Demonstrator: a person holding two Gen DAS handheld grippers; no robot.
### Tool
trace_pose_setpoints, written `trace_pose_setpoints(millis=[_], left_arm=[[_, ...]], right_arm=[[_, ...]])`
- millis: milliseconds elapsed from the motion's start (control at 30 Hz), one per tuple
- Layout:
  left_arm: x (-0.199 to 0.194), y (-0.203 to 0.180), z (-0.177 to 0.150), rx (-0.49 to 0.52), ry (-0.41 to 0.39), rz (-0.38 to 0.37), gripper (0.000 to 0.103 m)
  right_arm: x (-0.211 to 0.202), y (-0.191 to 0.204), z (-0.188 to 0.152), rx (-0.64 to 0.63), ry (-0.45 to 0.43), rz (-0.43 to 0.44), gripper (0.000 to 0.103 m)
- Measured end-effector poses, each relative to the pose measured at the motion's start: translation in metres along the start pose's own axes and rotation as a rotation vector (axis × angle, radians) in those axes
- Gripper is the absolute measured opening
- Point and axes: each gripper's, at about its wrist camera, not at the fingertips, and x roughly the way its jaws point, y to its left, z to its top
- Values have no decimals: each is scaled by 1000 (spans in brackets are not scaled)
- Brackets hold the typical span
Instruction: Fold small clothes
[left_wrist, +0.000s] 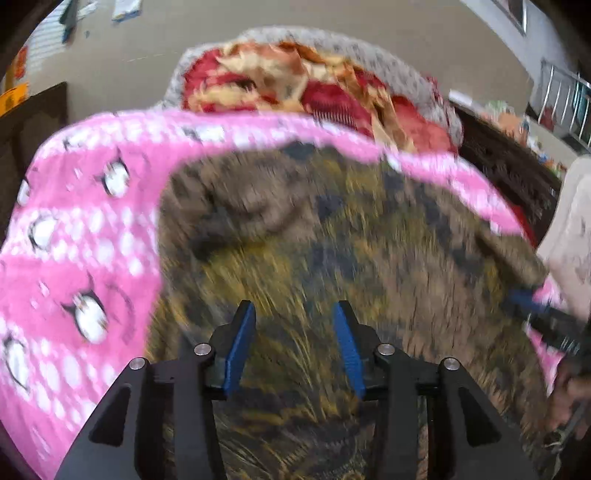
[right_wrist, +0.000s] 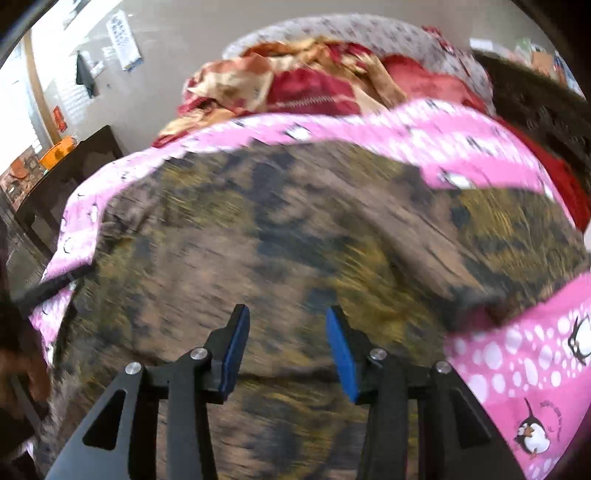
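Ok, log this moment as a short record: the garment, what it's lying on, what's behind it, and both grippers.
garment: brown and olive patterned cloth, spread out, blurred
surface: pink penguin-print blanket under it
behind: red and gold fabric heaped on a grey speckled cover
left gripper: jaws apart, nothing between
right gripper: jaws apart, nothing between

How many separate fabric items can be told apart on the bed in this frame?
3. A brown-olive patterned garment lies in front of both claws, on a pink penguin-print blanket; a red-and-gold cloth is bunched behind them. More may be hidden beneath.
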Motion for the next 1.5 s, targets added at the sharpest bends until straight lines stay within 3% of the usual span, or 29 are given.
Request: trace_pose_setpoints(millis=[67,167,200,300,367,433,500,600,700,767,867,1067,1133,1233,1333,1500], left_arm=[[18,-1,-14,-10,59,22,25],[18,3,-22,-14,22,-14,32],[18,3,-22,-17,23,-25,33],[13,2,-26,-4,25,-34,37],[0,-2,-33,22,32,-5,37],[-15,-9,-49,38,5,-14,40],[-18,-9,-61,63,14,-17,54],[-11,-8,-57,58,29,-19,56],[-8,-12,-56,70,34,-5,58],[-8,-14,-57,78,34,7,59],[-6,-14,-55,72,35,0,59],[-4,-12,-53,68,37,-2,59],[-3,-12,-52,66,37,-3,59],[-3,-12,-52,68,37,-1,60],[-3,-11,-52,68,37,-1,60],[-4,-11,-52,68,37,-2,60]], right_arm=[[10,19,-1,-38,12,-25,48],[52,32,-20,-118,151,-61,55],[50,34,-25,-145,100,-70,56],[38,26,-18,-100,112,-27,55],[6,10,-10,-38,23,5,56],[-39,-22,-5,27,-117,28,65],[-76,-76,-7,115,-215,0,67],[-102,-178,-20,349,-262,-86,67],[-111,-273,-41,635,-308,-98,65],[-107,-315,-52,743,-333,-80,61],[-85,-350,-52,793,-323,-29,53],[-49,-360,-21,767,-323,-22,46],[-49,-359,-22,764,-306,-14,20],[-50,-355,-17,759,-296,-49,5],[-73,-340,-2,693,-340,-105,4],[-174,-323,40,633,-543,-337,4]])
